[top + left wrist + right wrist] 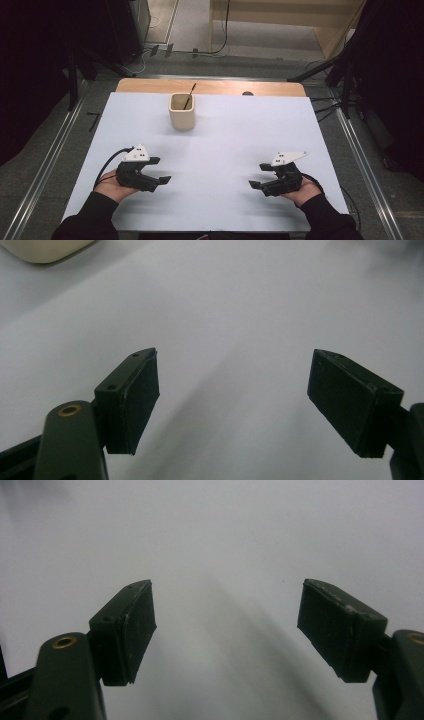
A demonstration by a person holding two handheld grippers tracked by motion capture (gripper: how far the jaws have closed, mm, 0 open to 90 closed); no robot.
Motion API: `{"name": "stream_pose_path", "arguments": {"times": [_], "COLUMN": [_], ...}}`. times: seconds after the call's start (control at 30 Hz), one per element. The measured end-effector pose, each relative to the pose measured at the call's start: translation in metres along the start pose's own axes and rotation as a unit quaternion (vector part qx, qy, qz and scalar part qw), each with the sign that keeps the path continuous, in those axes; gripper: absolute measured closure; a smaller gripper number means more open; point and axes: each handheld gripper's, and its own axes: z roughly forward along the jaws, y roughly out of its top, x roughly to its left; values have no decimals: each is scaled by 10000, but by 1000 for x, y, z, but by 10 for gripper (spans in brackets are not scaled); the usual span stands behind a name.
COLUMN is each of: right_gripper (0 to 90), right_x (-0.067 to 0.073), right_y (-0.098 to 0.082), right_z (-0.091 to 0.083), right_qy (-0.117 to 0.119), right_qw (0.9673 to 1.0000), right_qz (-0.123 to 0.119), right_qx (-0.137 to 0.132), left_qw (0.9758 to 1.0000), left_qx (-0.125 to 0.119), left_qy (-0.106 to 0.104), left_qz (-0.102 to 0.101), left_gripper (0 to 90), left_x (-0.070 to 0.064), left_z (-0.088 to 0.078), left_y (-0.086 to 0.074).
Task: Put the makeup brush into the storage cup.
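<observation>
Plain beige cup (182, 113), dark stick (189, 97) inside, no readable writing.

Table top (220, 150): smooth matt white sheet, looks like laminate or paper; a bare light-wood strip (210, 87) shows along the far edge. Cup (182, 112) at far centre: cream, matt, ceramic-looking, smooth walls. Thin dark stick (189, 96) in it, material unclear. Left gripper (161, 170) and right gripper (256, 175): matt black plastic bodies, pale grey plates on top. Pads (142, 625): dull black, rubbery, slightly scuffed edges. Brass-coloured inserts (69, 410) in the jaw arms. Sleeves (90, 220): dark cloth.
</observation>
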Motion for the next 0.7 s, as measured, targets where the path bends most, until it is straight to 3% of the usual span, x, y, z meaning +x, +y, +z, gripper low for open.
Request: {"name": "stream_pose_path", "arguments": {"times": [0.7], "right_gripper": [239], "right_x": [0], "right_y": [0], "right_z": [1], "right_qy": [-13], "right_qw": [10000], "right_qz": [-40], "right_qx": [34], "left_qw": [10000], "left_qx": [91], "left_qy": [-35], "left_qz": [-22], "left_gripper": [216], "left_x": [-1], "left_z": [2], "left_y": [0]}}
